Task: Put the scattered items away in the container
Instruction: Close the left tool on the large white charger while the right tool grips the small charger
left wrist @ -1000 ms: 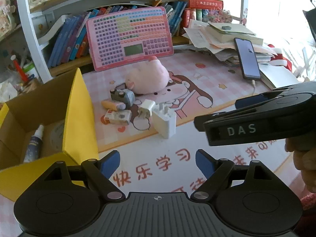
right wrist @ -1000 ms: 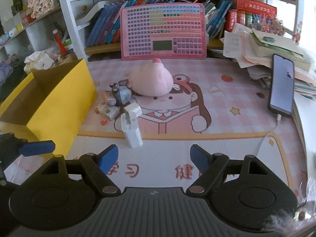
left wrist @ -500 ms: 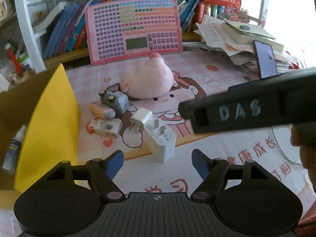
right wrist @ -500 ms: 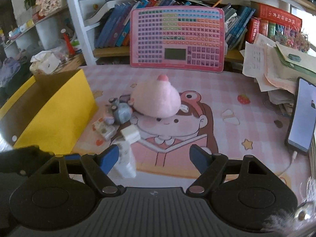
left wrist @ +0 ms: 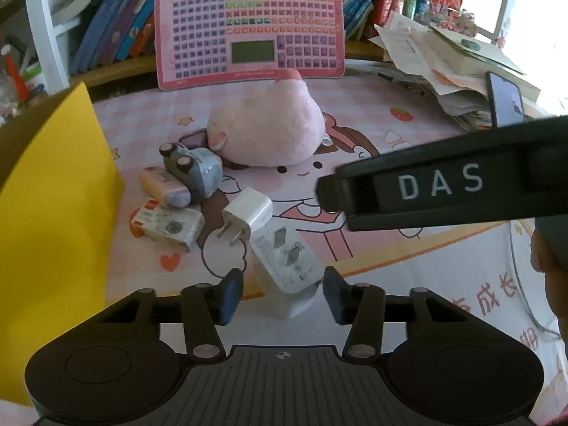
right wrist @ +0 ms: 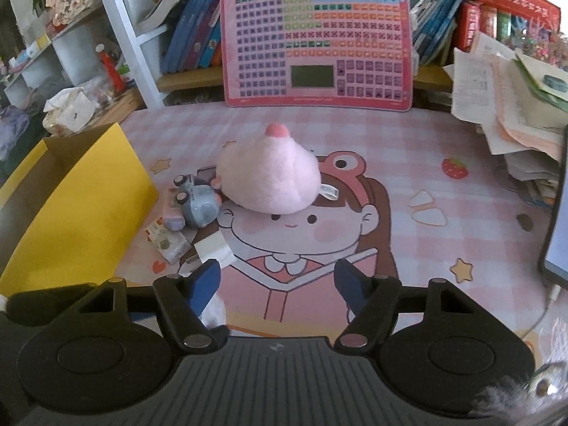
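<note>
A yellow cardboard box (left wrist: 53, 213) stands at the left; it also shows in the right wrist view (right wrist: 81, 209). Scattered on the pink mat lie a large white charger (left wrist: 285, 266), a small white plug (left wrist: 246, 213), a grey toy car (left wrist: 193, 165), a pink-and-purple eraser (left wrist: 163, 186), a small printed carton (left wrist: 167, 223) and a pink plush (left wrist: 266, 131). My left gripper (left wrist: 284, 293) is open with the large charger between its fingertips. My right gripper (right wrist: 277, 282) is open and empty, facing the plush (right wrist: 268, 181); its body crosses the left wrist view (left wrist: 443, 184).
A pink keyboard toy (right wrist: 316, 41) leans against a bookshelf at the back. A stack of papers (left wrist: 451, 67) and a phone (left wrist: 506, 99) lie at the right. A cable runs from the phone along the mat's right edge.
Both grippers have moved forward toward the items. The left gripper's open fingers have come around the large white charger. The right gripper has advanced toward the plush.
</note>
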Demonstrator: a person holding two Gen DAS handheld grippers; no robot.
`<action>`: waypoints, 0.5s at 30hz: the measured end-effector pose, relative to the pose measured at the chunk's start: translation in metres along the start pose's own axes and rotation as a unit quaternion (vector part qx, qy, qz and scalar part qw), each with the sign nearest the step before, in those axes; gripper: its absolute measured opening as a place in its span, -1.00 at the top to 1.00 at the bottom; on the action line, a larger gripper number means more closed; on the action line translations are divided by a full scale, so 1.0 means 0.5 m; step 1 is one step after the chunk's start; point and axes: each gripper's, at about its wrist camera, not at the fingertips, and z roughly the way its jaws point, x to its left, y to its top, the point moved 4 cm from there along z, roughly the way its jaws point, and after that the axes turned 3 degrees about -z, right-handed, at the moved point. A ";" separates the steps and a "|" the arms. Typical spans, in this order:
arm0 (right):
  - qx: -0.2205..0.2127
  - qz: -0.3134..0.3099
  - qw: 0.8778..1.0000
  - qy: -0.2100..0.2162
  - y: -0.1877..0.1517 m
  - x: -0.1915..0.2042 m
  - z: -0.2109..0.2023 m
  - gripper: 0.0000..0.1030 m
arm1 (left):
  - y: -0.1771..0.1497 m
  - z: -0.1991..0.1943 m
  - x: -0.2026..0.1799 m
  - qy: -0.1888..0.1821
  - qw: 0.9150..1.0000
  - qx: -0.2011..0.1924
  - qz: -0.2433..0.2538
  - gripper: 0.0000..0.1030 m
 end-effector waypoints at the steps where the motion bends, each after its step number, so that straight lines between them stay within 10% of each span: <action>1: 0.003 -0.004 1.000 0.005 0.005 0.003 0.006 -0.36 | 0.001 0.004 0.001 -0.001 1.000 0.001 -0.003 0.26; 15: 0.042 -0.075 0.994 0.065 0.024 0.094 0.117 -0.27 | -0.031 -0.045 0.067 0.014 1.000 0.015 -0.003 0.52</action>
